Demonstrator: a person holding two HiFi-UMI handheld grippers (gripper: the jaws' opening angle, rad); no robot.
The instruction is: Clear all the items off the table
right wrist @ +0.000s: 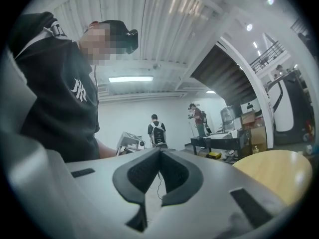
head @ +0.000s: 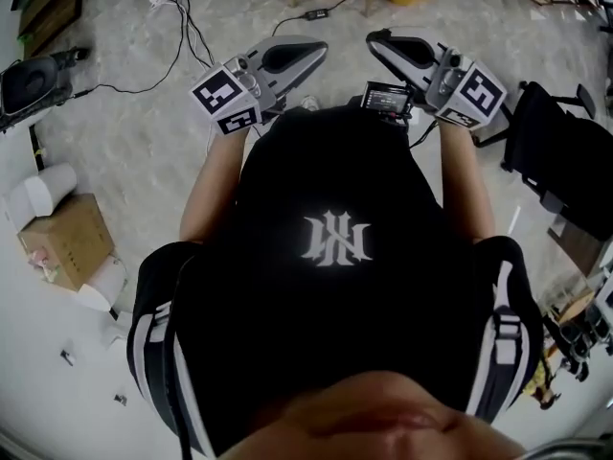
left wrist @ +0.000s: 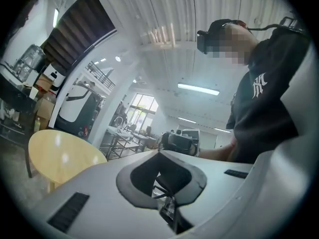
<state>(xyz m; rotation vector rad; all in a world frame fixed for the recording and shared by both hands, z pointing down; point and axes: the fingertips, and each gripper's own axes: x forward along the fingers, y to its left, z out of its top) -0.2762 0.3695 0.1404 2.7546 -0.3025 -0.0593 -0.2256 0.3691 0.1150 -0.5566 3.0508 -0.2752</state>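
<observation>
**Left gripper** (head: 308, 50): hovering in front of the chest, its tip angling inward toward its partner. The jaws are pressing together with nothing between them (the left gripper view is showing them meeting along one seam).
**Left marker cube** (head: 228, 99): sitting at the gripper's rear end, by the wrist.
**Left forearm** (head: 213, 175): bare, reaching forward from a bent elbow.
**Right gripper** (head: 378, 38): mirroring the left, tip pointing inward, jaws closing on nothing.
**Right marker cube** (head: 474, 92): riding at the rear.
**Right forearm** (head: 466, 175): bare, extending forward.
</observation>
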